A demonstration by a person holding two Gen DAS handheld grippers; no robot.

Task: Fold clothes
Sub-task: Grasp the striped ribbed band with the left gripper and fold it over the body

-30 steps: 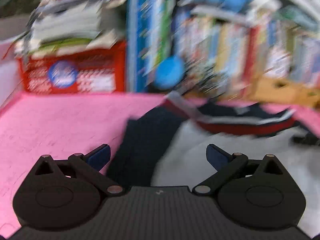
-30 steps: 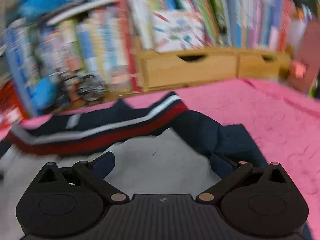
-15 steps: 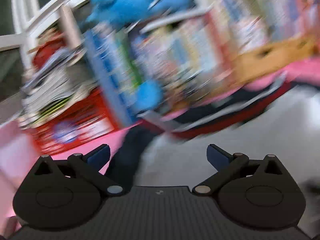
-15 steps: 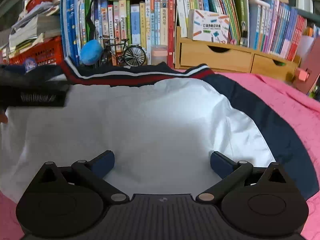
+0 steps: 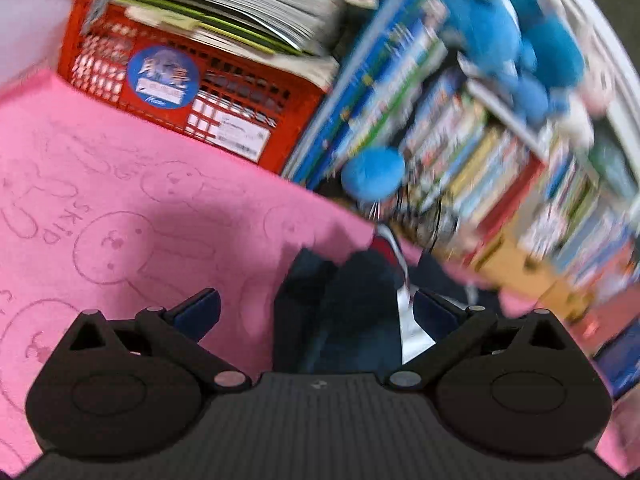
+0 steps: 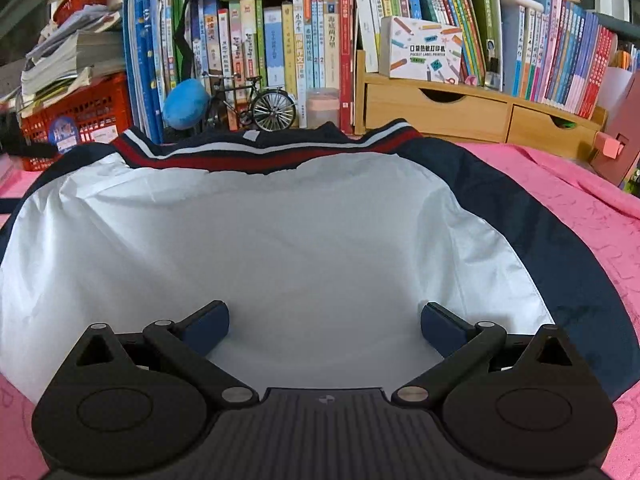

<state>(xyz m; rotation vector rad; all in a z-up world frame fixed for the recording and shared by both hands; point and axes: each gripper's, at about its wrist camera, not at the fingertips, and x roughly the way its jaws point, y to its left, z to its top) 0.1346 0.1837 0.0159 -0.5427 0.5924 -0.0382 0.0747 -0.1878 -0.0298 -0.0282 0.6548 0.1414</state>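
Pink fleece blanket stamped with round faces and "SKID" covers the surface before crowded bookshelves. On it, spread flat, lies the white-bodied jacket with navy sleeves and red-and-white striped collar, collar at twelve o'clock in my right view. My right gripper hovers over the white panel, jaws released; my left gripper is likewise parted, empty, over a navy sleeve. I judge the cloth light, limp, perhaps slippery; best pinched at a hem or sleeve edge. A box at one o'clock reads "POCKET LABEL PRINTER".

R gripper jaws apart over jacket
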